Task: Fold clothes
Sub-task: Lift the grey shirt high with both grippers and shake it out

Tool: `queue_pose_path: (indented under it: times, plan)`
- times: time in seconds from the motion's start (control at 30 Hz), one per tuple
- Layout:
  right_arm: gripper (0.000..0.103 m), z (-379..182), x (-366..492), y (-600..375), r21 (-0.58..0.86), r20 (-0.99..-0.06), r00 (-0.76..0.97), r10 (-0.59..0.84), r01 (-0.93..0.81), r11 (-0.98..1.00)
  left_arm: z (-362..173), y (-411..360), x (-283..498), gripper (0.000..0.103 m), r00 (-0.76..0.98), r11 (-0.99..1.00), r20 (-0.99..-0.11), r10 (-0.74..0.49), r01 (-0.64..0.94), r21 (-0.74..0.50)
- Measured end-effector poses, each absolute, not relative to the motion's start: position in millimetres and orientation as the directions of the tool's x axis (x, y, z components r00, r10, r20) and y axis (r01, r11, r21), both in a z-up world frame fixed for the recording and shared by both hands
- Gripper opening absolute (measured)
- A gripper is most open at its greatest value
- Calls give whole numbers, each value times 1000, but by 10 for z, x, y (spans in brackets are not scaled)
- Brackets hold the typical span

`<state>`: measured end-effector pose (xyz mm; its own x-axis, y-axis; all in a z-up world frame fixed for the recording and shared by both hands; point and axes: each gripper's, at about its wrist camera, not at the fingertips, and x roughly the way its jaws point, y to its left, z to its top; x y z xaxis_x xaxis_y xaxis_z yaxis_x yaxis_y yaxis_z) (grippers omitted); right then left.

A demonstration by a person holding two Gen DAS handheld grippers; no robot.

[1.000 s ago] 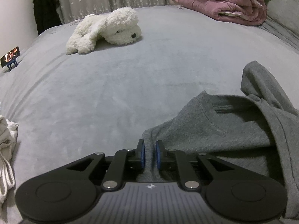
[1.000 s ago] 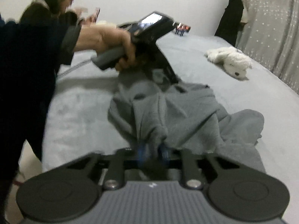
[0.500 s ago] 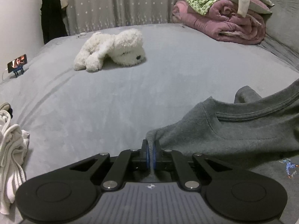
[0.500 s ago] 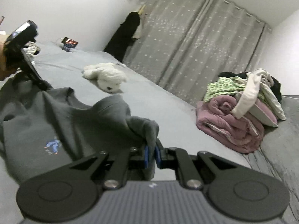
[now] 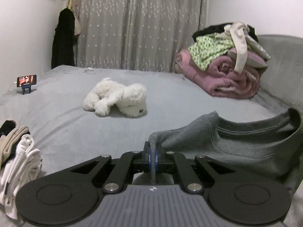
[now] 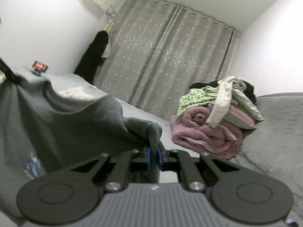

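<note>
On the bed's [image 5: 170,104] left edge lies a heap of white and tan clothes [image 5: 17,151], with a phone [image 5: 26,80] on a stand behind. Mid-bed sprawls a plush dog [image 5: 117,99]. The left claw [image 5: 152,158] pinches one shoulder of the grey sweatshirt [image 5: 246,143], the right claw [image 6: 153,158] the other, so it hangs between them above the bed. Far right sits a pink quilt [image 5: 223,75] under loose clothing.

Landmark plush dog [image 5: 117,99]: bare bed [image 5: 170,98] all around it, passable on the near side and toward the curtain [image 5: 140,28]. Right of it, the blanket pile [image 5: 223,71] blocks the far corner. Left of it, a phone stand [image 5: 26,84]; near-left, a clothes heap [image 5: 17,157].
</note>
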<state>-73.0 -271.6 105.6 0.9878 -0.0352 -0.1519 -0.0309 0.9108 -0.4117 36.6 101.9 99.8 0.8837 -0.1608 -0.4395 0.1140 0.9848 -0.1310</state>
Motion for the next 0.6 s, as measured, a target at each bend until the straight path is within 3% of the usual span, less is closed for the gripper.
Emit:
queue_pose_path:
  times: [0.23, 0.37, 0.6]
  plan:
    - [7, 1267, -902, -2582, -406, -39, 996, -81, 59, 912, 1173, 1144, 47, 3, 915, 980, -376, -148, 85, -179]
    - [7, 1400, -1069, -2501, -424, 11, 996, -94, 90, 901, 1342, 1106, -159, 3, 929, 990, -357, -95, 50, -133]
    - [7, 1848, -1425, -2469, -414, 137, 984, -116, 164, 895, 1976, 1060, -594, 3, 971, 993, -229, -74, 51, -105]
